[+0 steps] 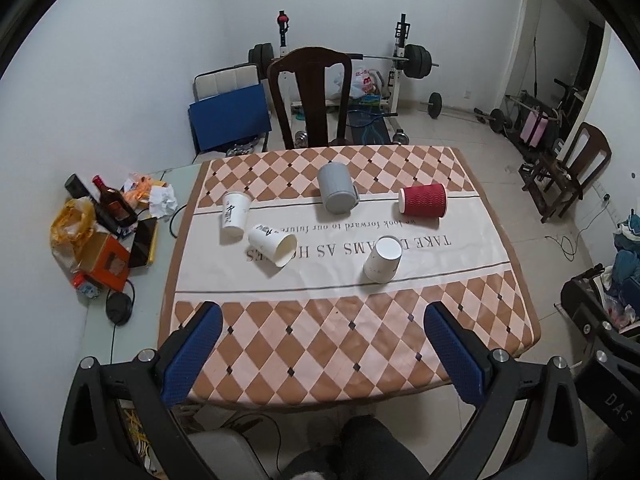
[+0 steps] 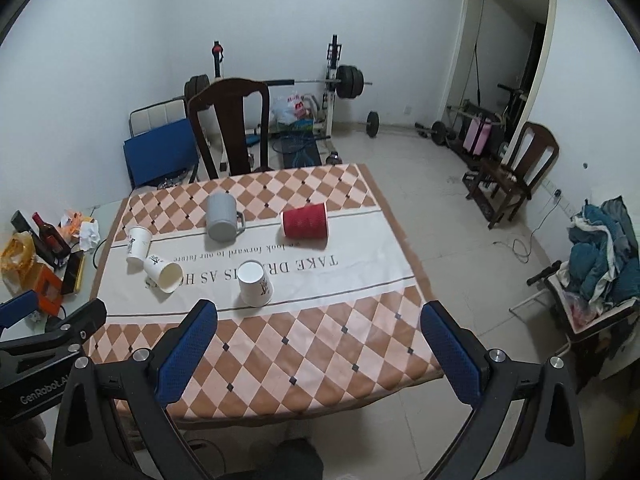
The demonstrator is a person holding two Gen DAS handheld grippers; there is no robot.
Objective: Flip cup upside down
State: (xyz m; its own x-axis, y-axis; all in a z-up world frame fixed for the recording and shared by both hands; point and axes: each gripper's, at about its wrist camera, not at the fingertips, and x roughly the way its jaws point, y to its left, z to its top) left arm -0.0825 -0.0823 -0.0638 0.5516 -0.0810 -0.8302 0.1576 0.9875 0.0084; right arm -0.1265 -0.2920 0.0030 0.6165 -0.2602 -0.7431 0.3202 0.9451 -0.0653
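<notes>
Several cups sit on the checkered tablecloth (image 1: 320,344). A white paper cup (image 1: 382,259) (image 2: 254,283) stands upside down near the middle. Another white cup (image 1: 273,245) (image 2: 163,273) lies on its side, mouth toward me. A third white cup (image 1: 235,213) (image 2: 138,243) stands upright at the left. A grey mug (image 1: 337,193) (image 2: 221,217) and a red ribbed cup (image 1: 423,200) (image 2: 305,221) lie on their sides farther back. My left gripper (image 1: 323,322) and right gripper (image 2: 318,322) are both open and empty, held above the table's near edge.
A dark wooden chair (image 1: 310,96) stands behind the table. A side surface on the left holds a bottle (image 1: 114,204), an orange box (image 1: 105,262) and crumpled paper (image 1: 162,200). Weights and a barbell rack (image 1: 404,56) stand at the back. Another chair (image 2: 516,168) stands right.
</notes>
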